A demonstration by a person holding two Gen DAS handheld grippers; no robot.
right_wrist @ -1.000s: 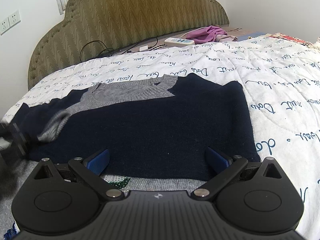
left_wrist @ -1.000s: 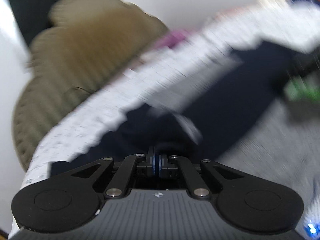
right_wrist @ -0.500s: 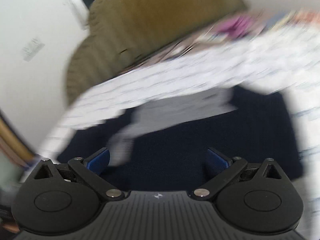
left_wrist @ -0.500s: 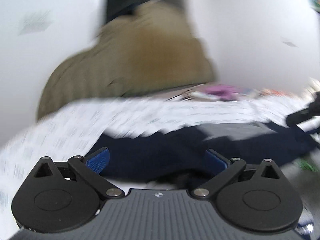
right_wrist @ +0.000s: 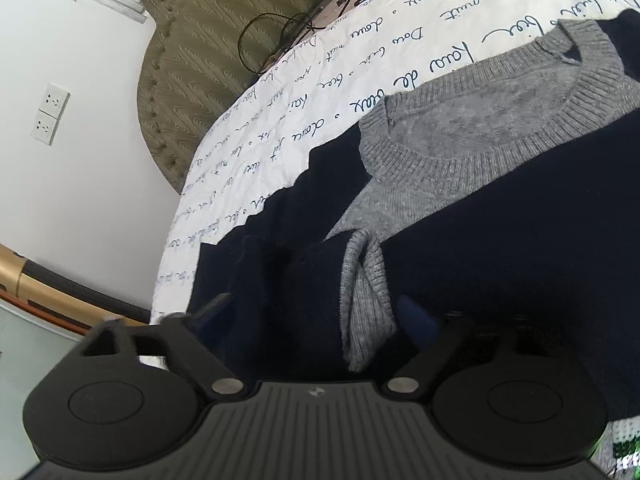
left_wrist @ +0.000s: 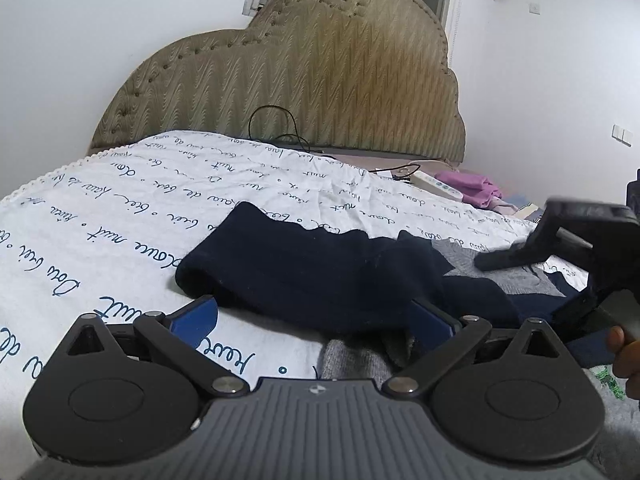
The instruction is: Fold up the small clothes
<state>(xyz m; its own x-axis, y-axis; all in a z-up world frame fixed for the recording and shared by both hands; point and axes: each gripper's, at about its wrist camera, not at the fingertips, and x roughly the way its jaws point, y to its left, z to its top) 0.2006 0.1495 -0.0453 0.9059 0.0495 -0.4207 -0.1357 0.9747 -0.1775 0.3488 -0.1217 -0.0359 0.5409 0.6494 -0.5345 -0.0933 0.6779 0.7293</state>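
A small navy sweater point(right_wrist: 520, 216) with a grey ribbed collar point(right_wrist: 480, 120) lies on the white quilt. Its left sleeve point(left_wrist: 304, 268) is folded in over the body, and the grey cuff point(right_wrist: 364, 304) lies on the navy part. My left gripper point(left_wrist: 312, 316) is open and empty, low at the folded sleeve. My right gripper point(right_wrist: 316, 320) is open, tilted, with the grey cuff and navy sleeve between its fingers, not clamped. The right gripper also shows at the right edge of the left wrist view point(left_wrist: 580, 248).
The white quilt point(left_wrist: 120, 220) with blue script covers the bed. An olive padded headboard point(left_wrist: 320, 80) stands behind. Black cables point(left_wrist: 280, 128), a white remote point(left_wrist: 436, 186) and a pink cloth point(left_wrist: 472, 186) lie near the headboard. A green patterned piece point(right_wrist: 624, 448) lies at the near edge.
My left gripper was shut on the sleeve a second ago; it has opened and let the sleeve go, folded over the body. My right gripper has swung left and low over the cuff.
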